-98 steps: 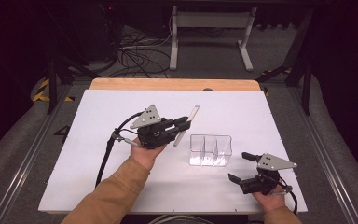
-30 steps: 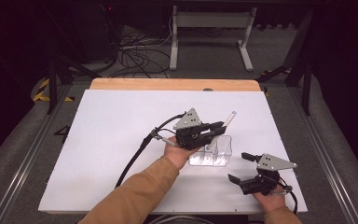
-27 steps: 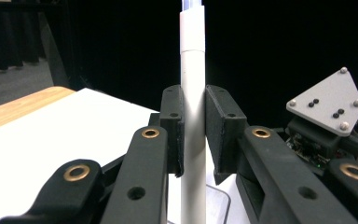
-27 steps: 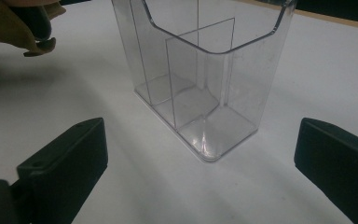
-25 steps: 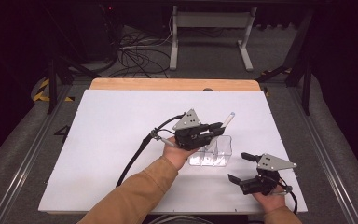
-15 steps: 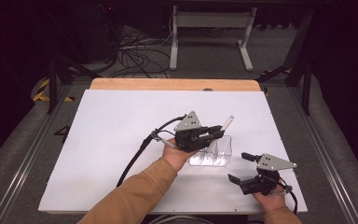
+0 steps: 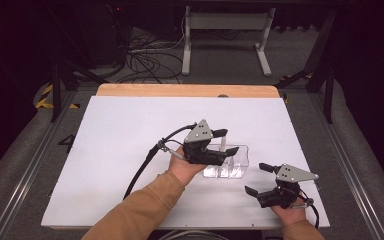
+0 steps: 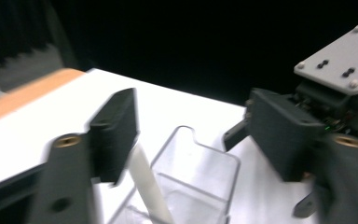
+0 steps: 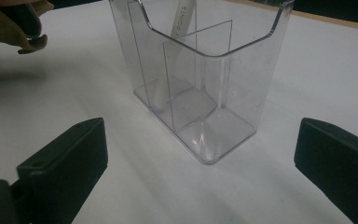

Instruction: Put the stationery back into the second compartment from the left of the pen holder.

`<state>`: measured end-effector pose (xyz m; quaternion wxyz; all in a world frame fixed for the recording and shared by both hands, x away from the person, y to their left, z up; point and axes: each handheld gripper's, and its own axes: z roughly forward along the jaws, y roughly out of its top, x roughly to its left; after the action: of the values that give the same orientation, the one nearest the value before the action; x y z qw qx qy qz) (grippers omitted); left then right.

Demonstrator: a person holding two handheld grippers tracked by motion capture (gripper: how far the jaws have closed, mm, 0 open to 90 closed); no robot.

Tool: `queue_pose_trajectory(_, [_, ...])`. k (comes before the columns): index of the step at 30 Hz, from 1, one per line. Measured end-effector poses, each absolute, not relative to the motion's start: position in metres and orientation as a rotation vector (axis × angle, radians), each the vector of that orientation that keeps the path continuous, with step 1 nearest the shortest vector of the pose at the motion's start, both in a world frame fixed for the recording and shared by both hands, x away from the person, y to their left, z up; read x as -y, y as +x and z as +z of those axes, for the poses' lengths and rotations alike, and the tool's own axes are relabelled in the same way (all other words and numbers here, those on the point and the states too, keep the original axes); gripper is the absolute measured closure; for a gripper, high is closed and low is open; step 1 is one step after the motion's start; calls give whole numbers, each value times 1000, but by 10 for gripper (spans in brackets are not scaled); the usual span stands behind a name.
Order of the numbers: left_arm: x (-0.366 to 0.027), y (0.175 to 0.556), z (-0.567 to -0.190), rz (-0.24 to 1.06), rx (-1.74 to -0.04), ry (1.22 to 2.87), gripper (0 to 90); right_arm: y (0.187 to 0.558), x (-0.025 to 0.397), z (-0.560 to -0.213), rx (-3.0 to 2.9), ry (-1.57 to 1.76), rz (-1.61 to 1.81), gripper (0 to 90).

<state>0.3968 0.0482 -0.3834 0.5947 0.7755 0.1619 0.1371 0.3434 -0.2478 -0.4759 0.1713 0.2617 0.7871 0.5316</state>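
Observation:
A clear plastic container [image 7: 232, 167] with dividers stands right of the table's middle. A white stick [image 7: 223, 145] leans in one of its compartments. My left gripper [image 7: 226, 141] hovers just over the container's left end, open, one jaw on each side of the stick. In the left gripper view the stick [image 8: 147, 186] rises beside the left jaw, over the container [image 8: 214, 156], and my left gripper [image 8: 196, 130] grips nothing. My right gripper [image 7: 257, 179] rests near the front right edge, open. In the right gripper view the container [image 9: 223, 79] stands between its wide jaws [image 9: 205, 154], with the stick [image 9: 184, 23] in a far compartment.
The white table top [image 7: 120, 150] has a wooden strip [image 7: 180, 90] along its far edge. A black cable [image 7: 145, 162] trails left from the left gripper. Beyond the table are floor cables [image 7: 145, 55] and a metal stand [image 7: 225, 30].
The left gripper carried the stick from the table's middle rightward to the container, lowered it in and opened. The right gripper has stayed put.

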Motion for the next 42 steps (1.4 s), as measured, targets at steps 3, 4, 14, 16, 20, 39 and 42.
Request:
queue_pose_trajectory(3, [-57, 390, -374, 365, -363, 1791, 177, 344, 248, -476, -2231, 745, 1516, 32])
queue_pose_trajectory(4, [-60, 387, -371, 370, -360, 1785, 173, 345, 248, -476, -2231, 746, 1519, 32])
queue_pose_trajectory(14, [-85, 376, -356, 411, -380, 1790, 119, 344, 246, -476, -2240, 745, 1508, 32])
queue_pose_trajectory(16, [-87, 375, -355, 418, -381, 1791, 114, 344, 246, -476, -2241, 742, 1507, 32])
queue_pose_trajectory(20, [-93, 374, -353, 419, -391, 1795, 107, 344, 246, -476, -2241, 746, 1507, 32])
queue_pose_trajectory(39, [-177, 342, -370, 453, -523, 1861, 17, 343, 247, -476, -2235, 747, 1513, 31])
queue_pose_trajectory(42, [-190, 338, -377, 478, -556, 1870, 7, 343, 247, -476, -2236, 745, 1512, 31])
